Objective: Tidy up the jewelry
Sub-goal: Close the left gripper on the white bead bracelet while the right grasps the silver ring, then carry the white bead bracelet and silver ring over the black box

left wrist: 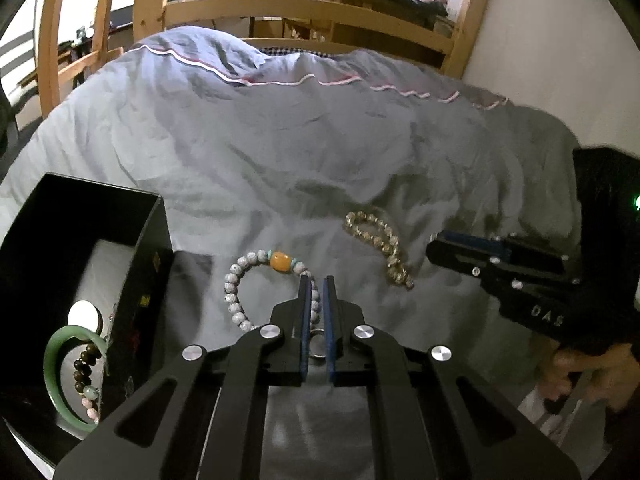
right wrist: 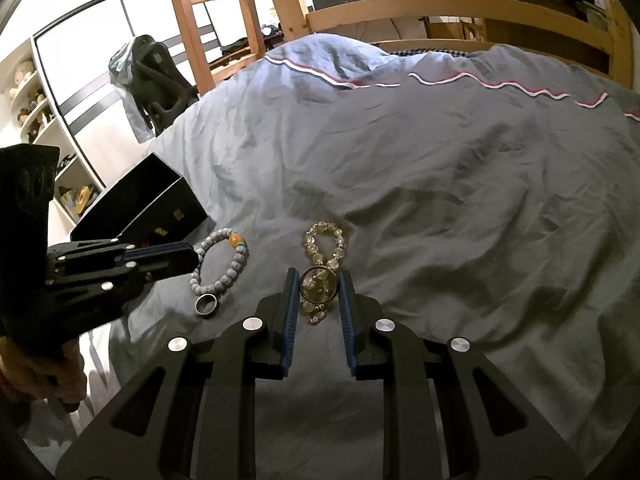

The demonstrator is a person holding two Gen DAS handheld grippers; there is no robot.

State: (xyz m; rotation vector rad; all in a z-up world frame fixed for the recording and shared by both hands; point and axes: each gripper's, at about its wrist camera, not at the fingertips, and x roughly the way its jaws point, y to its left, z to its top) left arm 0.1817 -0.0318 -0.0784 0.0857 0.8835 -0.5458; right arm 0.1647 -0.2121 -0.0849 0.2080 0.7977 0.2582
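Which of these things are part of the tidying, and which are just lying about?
Part of the job:
- grey bracelet
- clear bracelet
- steel ring
- gold ring
- black box, already holding a green bangle

Just there:
- duvet
- bed frame
- chair
- shelves

The left gripper's fingers (left wrist: 306, 312) hide part of the grey bead bracelet (left wrist: 240, 280) — the black box (left wrist: 152, 248) is cut off at the frame's left edge.
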